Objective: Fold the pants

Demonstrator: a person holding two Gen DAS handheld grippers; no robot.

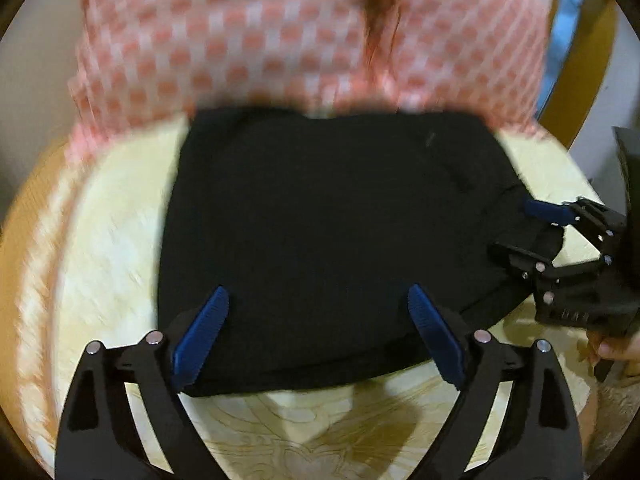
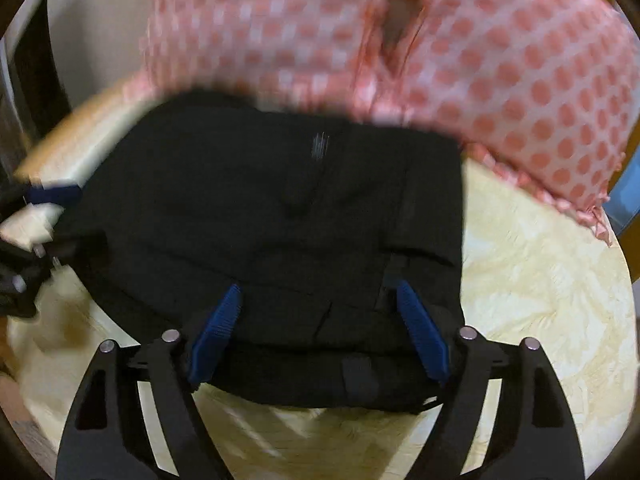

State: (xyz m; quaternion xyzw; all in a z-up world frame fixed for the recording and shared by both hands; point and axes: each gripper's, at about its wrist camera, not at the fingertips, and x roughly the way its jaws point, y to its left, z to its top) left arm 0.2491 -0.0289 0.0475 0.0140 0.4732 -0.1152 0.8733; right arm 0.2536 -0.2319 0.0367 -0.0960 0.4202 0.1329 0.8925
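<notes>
1. Pants [image 1: 328, 240], black and already folded into a compact bundle, lie on the round cream table [image 1: 112, 248], just in front of a pink spotted cloth [image 1: 240, 32] at the far side.
2. Left gripper [image 1: 320, 336] stands with its blue pads spread wide over the near edge of the bundle; nothing is pinched between them.
3. Right gripper [image 2: 320, 332] is the same story: jaws apart, straddling the near hem by what looks like a belt loop, no grip on the fabric.
4. From the left wrist view the right gripper shows at the bundle's right corner, also splayed, with fingertips [image 1: 616, 346] of the holder's hand just below it.
5. Handling, as I judge it: soft, limp, light cloth that slumps and will not hold an edge; stacked layers may slide apart.
6. Best hold looks to be the thick near hem, pinching through all layers at both corners so the fold lifts as one.
</notes>
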